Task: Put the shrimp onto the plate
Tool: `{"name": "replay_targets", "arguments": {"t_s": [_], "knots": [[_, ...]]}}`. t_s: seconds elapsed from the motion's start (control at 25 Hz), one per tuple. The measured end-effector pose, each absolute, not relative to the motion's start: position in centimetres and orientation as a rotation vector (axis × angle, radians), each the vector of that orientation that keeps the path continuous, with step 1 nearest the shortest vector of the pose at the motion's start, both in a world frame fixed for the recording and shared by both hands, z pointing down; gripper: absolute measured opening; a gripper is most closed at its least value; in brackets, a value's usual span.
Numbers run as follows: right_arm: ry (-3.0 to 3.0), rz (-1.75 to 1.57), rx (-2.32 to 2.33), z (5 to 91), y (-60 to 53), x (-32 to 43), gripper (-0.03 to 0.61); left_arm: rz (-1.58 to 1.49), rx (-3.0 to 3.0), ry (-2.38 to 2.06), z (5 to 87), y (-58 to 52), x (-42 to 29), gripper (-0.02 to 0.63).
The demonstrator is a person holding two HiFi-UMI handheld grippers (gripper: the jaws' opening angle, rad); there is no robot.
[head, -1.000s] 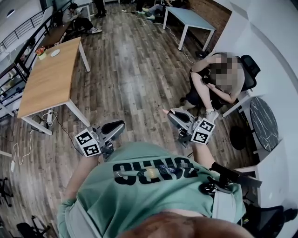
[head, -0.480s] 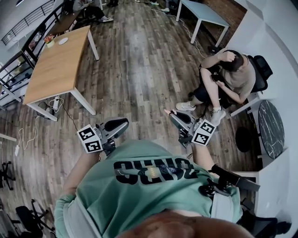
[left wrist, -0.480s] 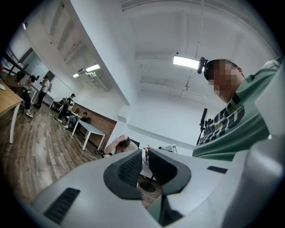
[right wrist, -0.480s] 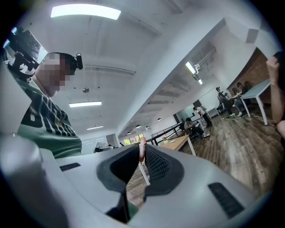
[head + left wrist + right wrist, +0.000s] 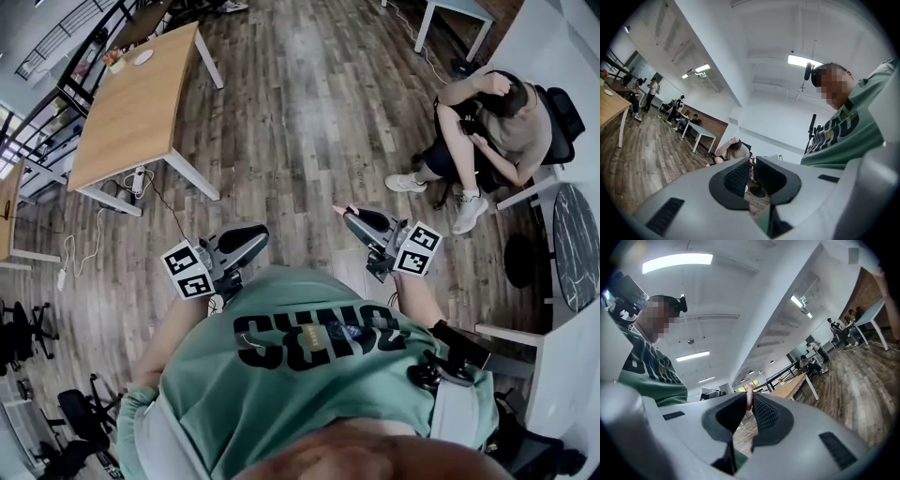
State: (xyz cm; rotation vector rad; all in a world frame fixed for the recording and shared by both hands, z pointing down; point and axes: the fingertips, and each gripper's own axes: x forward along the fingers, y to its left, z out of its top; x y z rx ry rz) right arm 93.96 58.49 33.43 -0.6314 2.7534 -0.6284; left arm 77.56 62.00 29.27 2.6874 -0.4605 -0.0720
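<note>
A small pink-orange shrimp [image 5: 749,397] stands pinched between the pads of my right gripper [image 5: 750,405]; its tip pokes out past the jaws. In the head view the shrimp [image 5: 336,209] shows as a small orange point at the front of the right gripper [image 5: 349,217], held out in front of my chest over the wooden floor. My left gripper [image 5: 259,232] is held at the same height to the left. Its jaws [image 5: 753,164] stand a narrow gap apart with nothing between them. I see no plate in any view.
A wooden table [image 5: 141,103] with a small white dish stands at the far left. A person sits on an office chair [image 5: 497,108] at the right, beside a round dark table [image 5: 574,246]. Black office chairs [image 5: 80,417] and floor cables lie at the left.
The head view has shifted: the wooden table and the seated person have slid up and to the right in the frame. Both grippers keep their pose, and the shrimp stays pinched in the right one.
</note>
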Motion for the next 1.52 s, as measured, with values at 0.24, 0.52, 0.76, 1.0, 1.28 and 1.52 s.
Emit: {"name": "replay_targets", "arguments": {"t_s": [0.24,0.52,0.76,1.0,1.28,1.52], "knots": [[2.815,-0.608,-0.576,32.2,57.7,88.2,0.046,-0.160,2.677,-0.502,29.2,61.6,72.1,0.049],[2.866,-0.543,-0.554,29.2,55.9,75.5,0.046,-0.279,2.689,-0.552,28.6,60.8,58.8,0.049],[2.913,-0.483,-0.450,26.2,54.7,61.0,0.046,-0.328,2.706,-0.667,27.2,60.7,44.3,0.049],[2.977,-0.502,-0.362,24.9,53.5,50.9,0.046,-0.364,2.700,-0.793,26.3,61.6,33.8,0.049],[3.046,-0.486,-0.205,26.1,53.5,42.7,0.046,-0.431,2.632,-0.946,28.9,63.9,26.5,0.049],[3.042,-0.531,-0.024,26.0,49.6,36.8,0.046,-0.427,2.561,-1.120,28.5,62.9,22.0,0.049]]}}
